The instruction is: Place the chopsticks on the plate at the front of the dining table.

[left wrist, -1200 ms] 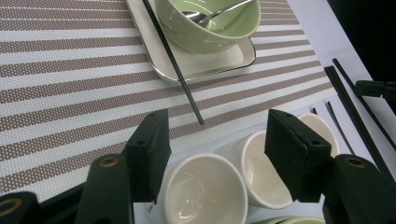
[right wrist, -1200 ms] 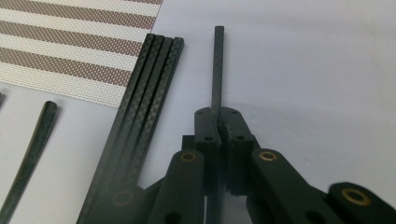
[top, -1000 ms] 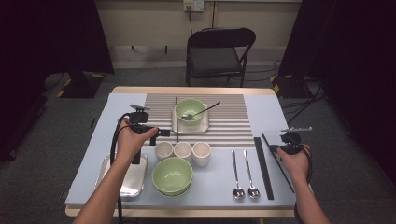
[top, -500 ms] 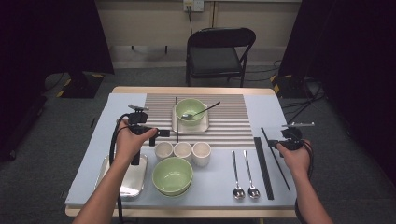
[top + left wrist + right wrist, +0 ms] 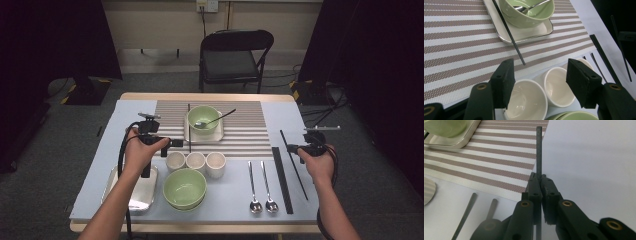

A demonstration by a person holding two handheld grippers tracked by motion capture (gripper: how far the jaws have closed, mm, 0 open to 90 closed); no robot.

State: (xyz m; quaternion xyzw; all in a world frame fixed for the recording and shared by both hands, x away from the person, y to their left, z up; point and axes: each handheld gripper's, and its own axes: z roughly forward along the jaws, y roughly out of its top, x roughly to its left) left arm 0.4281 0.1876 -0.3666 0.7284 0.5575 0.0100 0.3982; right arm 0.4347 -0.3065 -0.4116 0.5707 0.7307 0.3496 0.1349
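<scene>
Right gripper (image 5: 539, 178) pinching one black chopstick (image 5: 539, 150); left gripper (image 5: 537, 82) spread over three white cups (image 5: 195, 161); two spoons (image 5: 260, 182), seemingly.

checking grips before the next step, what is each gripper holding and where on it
The right gripper is shut on a thin dark chopstick, gripped partway along its length. The left gripper is open above the white cups, holding nothing.

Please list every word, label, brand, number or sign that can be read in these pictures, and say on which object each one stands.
There is no readable text: the bowls, cups, spoons, striped mat, tray and both tongs carry no print.
</scene>
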